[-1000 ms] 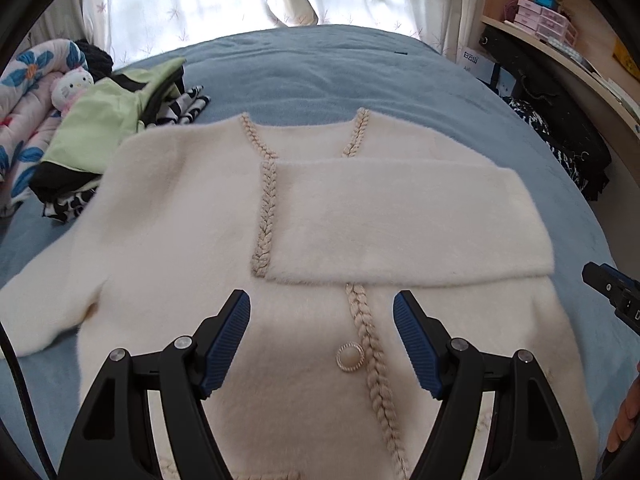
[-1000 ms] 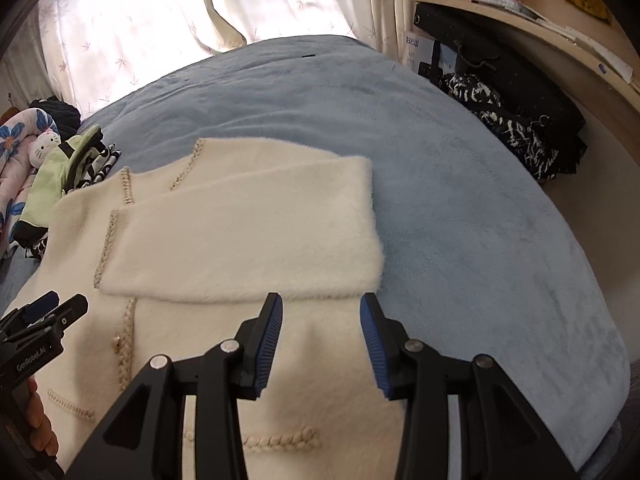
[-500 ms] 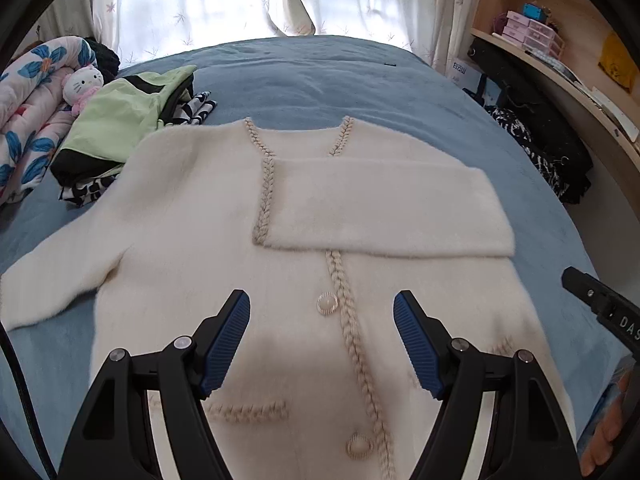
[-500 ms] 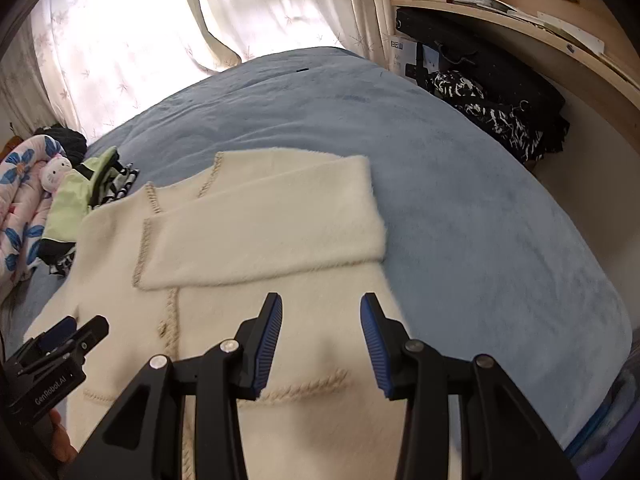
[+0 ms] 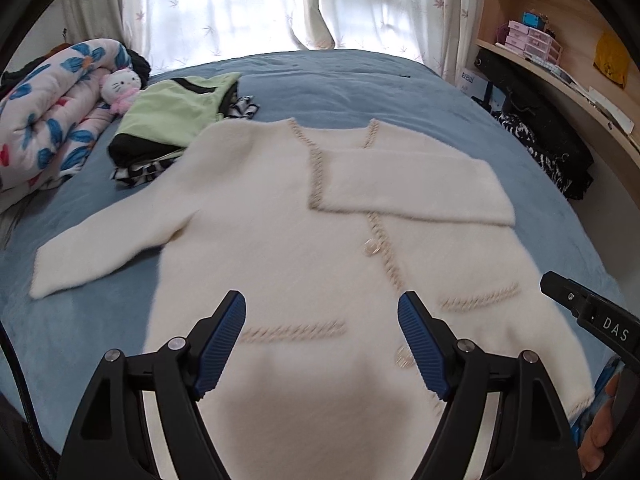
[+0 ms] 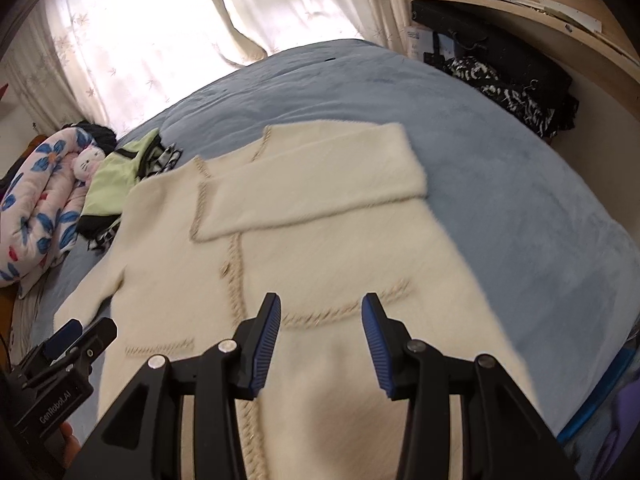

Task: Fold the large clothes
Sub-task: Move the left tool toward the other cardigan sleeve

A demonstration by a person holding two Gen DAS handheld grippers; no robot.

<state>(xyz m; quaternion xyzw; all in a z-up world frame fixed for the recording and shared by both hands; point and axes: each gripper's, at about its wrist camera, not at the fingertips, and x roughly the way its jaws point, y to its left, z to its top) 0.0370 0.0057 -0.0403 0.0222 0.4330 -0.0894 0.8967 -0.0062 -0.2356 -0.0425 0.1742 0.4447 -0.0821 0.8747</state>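
Note:
A cream fuzzy cardigan with braided beige trim lies flat, front up, on the blue bed; it also shows in the right wrist view. Its right sleeve is folded across the chest. Its left sleeve lies stretched out to the left. My left gripper is open and empty above the lower hem. My right gripper is open and empty above the lower right part of the cardigan. Each gripper shows at the edge of the other's view.
The blue bed fills both views. A pile of folded clothes with a green top sits at the cardigan's upper left, next to a floral quilt and a plush toy. Dark clothes and shelves lie to the right.
Both grippers have pulled back and up from the cardigan, so more of it and its pocket trims shows. The cardigan has not moved. Both grippers stay open.

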